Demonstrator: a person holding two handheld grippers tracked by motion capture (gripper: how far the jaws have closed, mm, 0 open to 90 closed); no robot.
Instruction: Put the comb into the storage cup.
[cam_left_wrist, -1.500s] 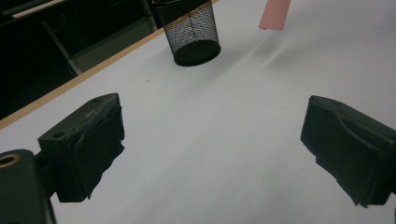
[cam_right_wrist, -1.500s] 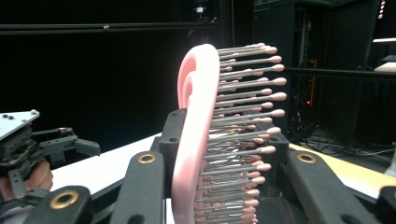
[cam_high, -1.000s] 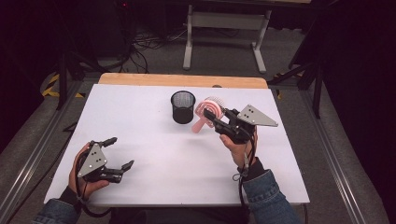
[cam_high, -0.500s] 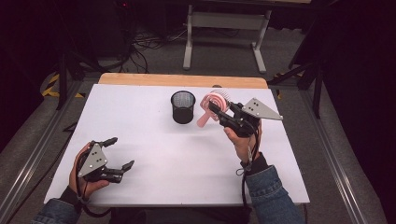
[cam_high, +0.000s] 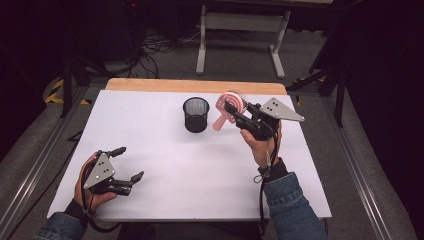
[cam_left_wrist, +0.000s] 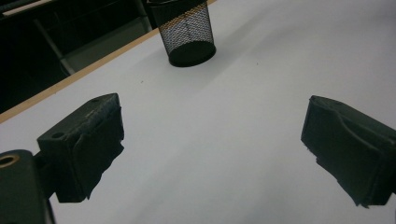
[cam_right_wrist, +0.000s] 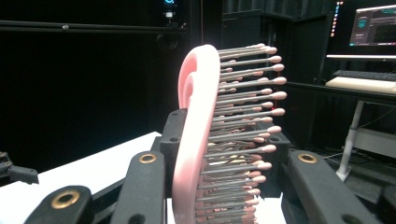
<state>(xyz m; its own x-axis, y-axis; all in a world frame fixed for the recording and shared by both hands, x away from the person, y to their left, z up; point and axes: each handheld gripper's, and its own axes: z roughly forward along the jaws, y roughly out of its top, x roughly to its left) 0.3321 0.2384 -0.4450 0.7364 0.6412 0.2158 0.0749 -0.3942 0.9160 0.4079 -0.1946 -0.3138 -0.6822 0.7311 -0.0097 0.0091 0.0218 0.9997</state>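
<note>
The right gripper (cam_high: 235, 113) grasps a pink hairbrush (cam_right_wrist: 205, 140) beside the mesh cup (cam_high: 196, 114); the left gripper (cam_high: 123, 162) is released; no writing is readable.

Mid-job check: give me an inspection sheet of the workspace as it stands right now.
Surface: white table, wooden strip along far edge.
Job's things: black mesh cup upright, nothing seen inside; pink hairbrush held above the table, right of the cup.
Clutter: nothing seen.
Grippers: left gripper open, low at near left; right gripper shut on the hairbrush.
Cables: one trails from each gripper along the wrist; more on the floor beyond the table.
Surroundings: dark room, grey stand behind the table, lit monitor in right gripper view.
</note>
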